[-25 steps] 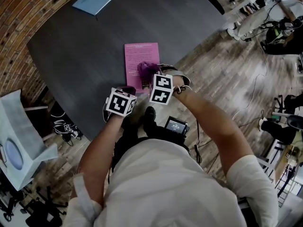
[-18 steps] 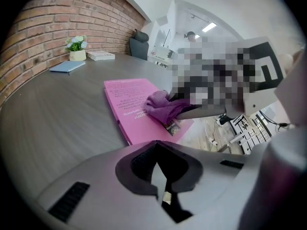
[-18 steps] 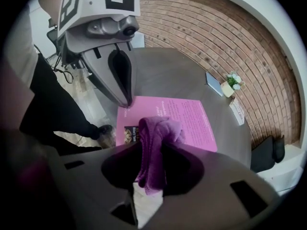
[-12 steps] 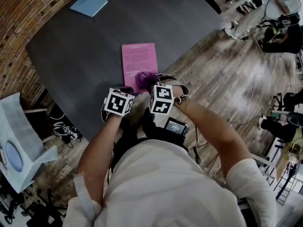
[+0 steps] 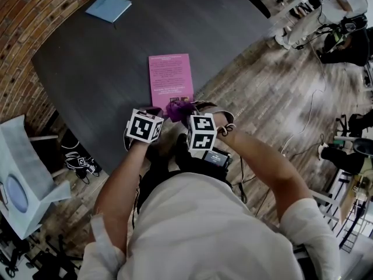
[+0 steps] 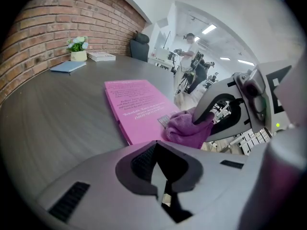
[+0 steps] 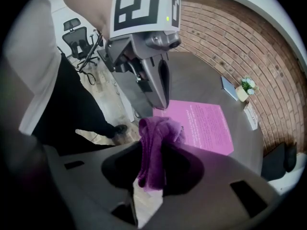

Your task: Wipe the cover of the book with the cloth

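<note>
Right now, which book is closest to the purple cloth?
The pink book, right beside the cloth; the blue book lies far off by the brick wall.

So the book point(image 5: 171, 77) is a thin one with a bright pink cover and small white print. It lies flat and closed on the dark table point(image 5: 105, 69), close to the near edge, with a barcode patch at its near corner. The cloth point(image 5: 179, 108) is purple and all scrunched up, pinched in the right gripper point(image 7: 151, 174), and its loose end sits on that barcode corner.
</note>
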